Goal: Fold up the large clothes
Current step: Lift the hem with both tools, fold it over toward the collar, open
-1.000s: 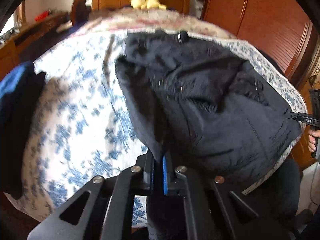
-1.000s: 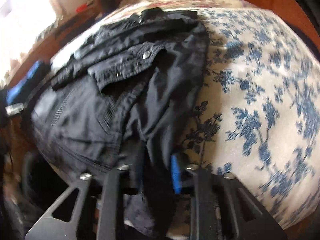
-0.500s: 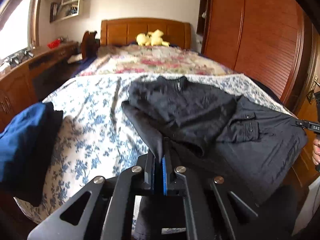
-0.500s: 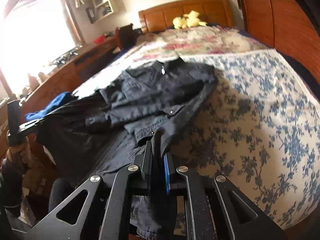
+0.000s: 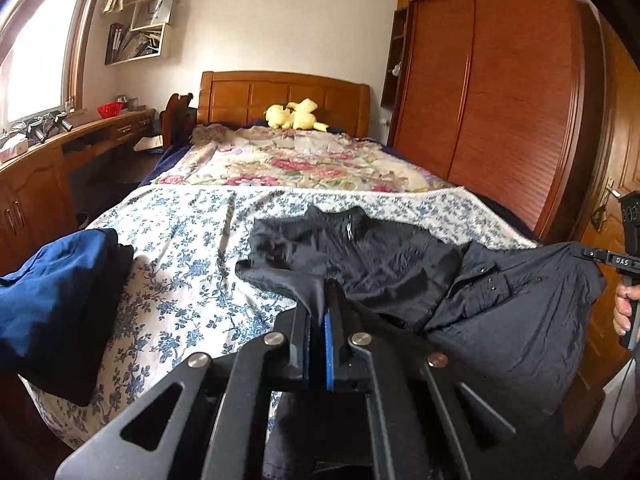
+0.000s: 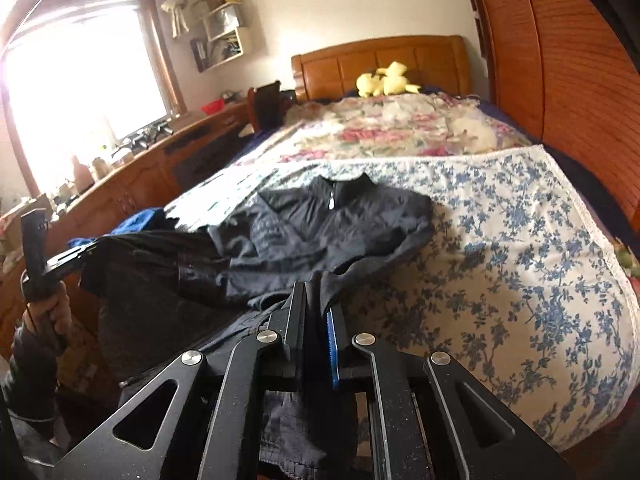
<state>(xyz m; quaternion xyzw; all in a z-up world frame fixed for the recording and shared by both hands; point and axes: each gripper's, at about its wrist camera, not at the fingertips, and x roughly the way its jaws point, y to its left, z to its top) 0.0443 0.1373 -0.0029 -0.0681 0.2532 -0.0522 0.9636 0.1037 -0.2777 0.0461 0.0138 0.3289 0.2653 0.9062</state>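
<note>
A black jacket [image 5: 384, 256] lies collar-away on the blue-flowered bedspread [image 5: 188, 264], its near half lifted off the foot of the bed. My left gripper [image 5: 323, 312] is shut on one bottom corner of the jacket. My right gripper [image 6: 318, 308] is shut on the other bottom corner; it also shows at the right edge of the left wrist view [image 5: 600, 256]. The jacket [image 6: 332, 224] hangs stretched between the two grippers, and the left gripper shows in the right wrist view [image 6: 76, 256].
A folded blue garment [image 5: 56, 300] sits at the bed's left near corner. A floral quilt [image 5: 288, 160] and yellow plush toy [image 5: 294, 114] lie toward the headboard. A wooden wardrobe [image 5: 500, 100] stands right, a wooden desk [image 5: 48, 168] left.
Both grippers have risen and pulled back toward the foot of the bed, drawing the jacket's lower half up and taut. The jaws stayed shut on the fabric.
</note>
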